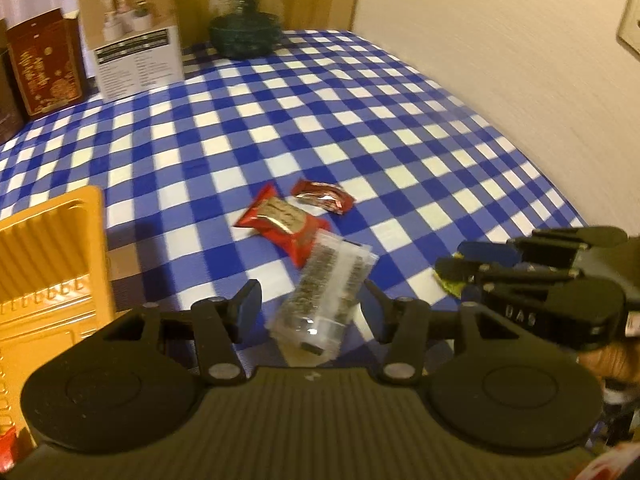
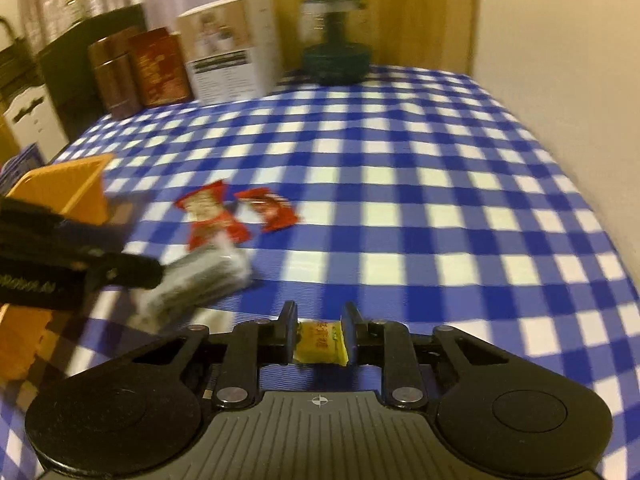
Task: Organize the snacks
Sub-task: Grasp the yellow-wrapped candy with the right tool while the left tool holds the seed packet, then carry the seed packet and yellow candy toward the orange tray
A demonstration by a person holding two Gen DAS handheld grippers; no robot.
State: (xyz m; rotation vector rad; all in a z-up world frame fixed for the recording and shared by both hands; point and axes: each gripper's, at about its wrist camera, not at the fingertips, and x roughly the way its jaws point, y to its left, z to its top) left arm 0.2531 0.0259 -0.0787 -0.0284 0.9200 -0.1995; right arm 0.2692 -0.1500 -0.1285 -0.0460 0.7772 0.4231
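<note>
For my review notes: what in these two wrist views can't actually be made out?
- Clear packet, left wrist view: near end hidden by the left gripper body; whether the open fingers touch it is unclear.
- Same packet, right wrist view: motion-blurred, contents unreadable.
- Yellow snack in the right gripper: print too small.
- Orange tray: cut off by the left edge.
- White box text: blurred.

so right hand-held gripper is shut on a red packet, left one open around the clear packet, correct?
Not red: the right hand-held gripper is shut on a yellow packet, per the right wrist view. The left hand-held gripper is open around the clear packet.
</note>
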